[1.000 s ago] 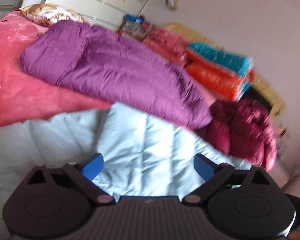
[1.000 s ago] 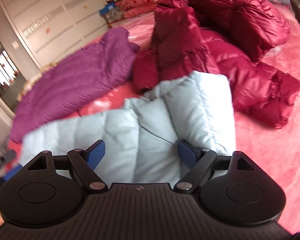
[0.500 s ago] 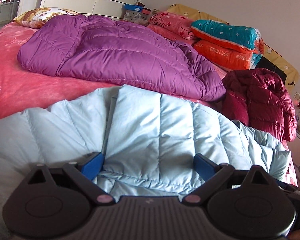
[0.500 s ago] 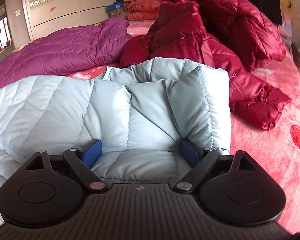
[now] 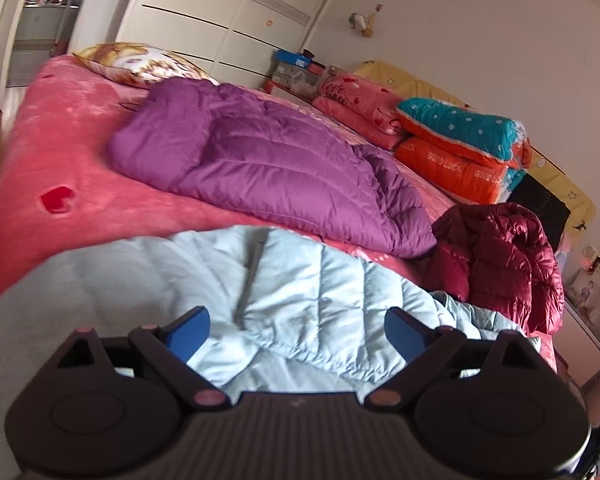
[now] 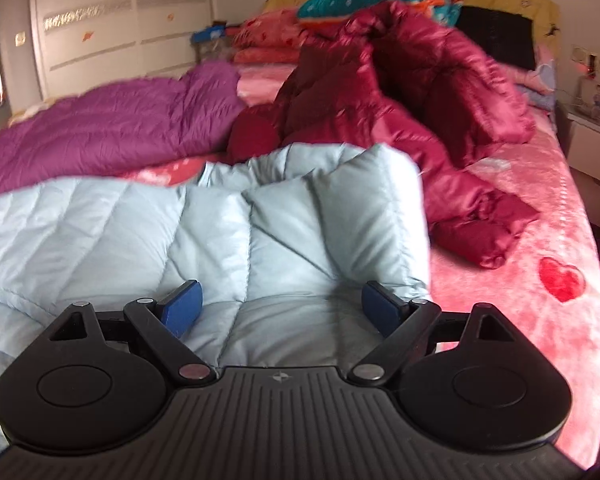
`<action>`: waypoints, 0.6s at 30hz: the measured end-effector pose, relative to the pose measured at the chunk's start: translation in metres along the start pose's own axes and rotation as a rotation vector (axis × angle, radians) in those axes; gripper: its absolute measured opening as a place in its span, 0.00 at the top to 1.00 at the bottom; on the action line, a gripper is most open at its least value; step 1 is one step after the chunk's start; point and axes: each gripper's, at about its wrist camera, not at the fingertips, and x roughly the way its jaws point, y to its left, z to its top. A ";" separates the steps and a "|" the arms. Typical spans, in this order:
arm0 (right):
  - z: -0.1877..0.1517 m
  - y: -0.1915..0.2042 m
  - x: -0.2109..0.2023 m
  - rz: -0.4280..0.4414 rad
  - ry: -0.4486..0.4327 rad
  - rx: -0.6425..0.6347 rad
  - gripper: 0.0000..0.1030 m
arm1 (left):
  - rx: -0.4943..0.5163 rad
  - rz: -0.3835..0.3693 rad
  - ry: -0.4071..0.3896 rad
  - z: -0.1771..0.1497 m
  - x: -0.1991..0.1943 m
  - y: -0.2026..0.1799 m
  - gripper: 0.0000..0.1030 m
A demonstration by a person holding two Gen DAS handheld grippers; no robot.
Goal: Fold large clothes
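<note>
We hover both grippers, left (image 5: 298,330) and right (image 6: 280,304), fingers spread, over pale-blue jacket (image 6: 236,232), lining up fold grabs.

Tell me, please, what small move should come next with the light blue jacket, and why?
Probably lower and close both grippers on the light blue jacket: the left gripper and right gripper both stand open above its fabric, holding nothing, so no fold can begin.

Both wrist views look low across the bed (image 5: 80,152), sharing the pale-blue jacket (image 6: 120,232).
</note>
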 end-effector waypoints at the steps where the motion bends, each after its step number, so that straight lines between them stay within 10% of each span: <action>1: 0.001 0.001 -0.007 -0.003 -0.013 -0.004 0.00 | -0.011 0.011 -0.004 0.000 -0.008 0.004 0.09; 18: -0.012 0.022 -0.070 0.077 -0.013 -0.057 0.00 | -0.288 0.220 -0.027 -0.009 -0.112 0.076 0.09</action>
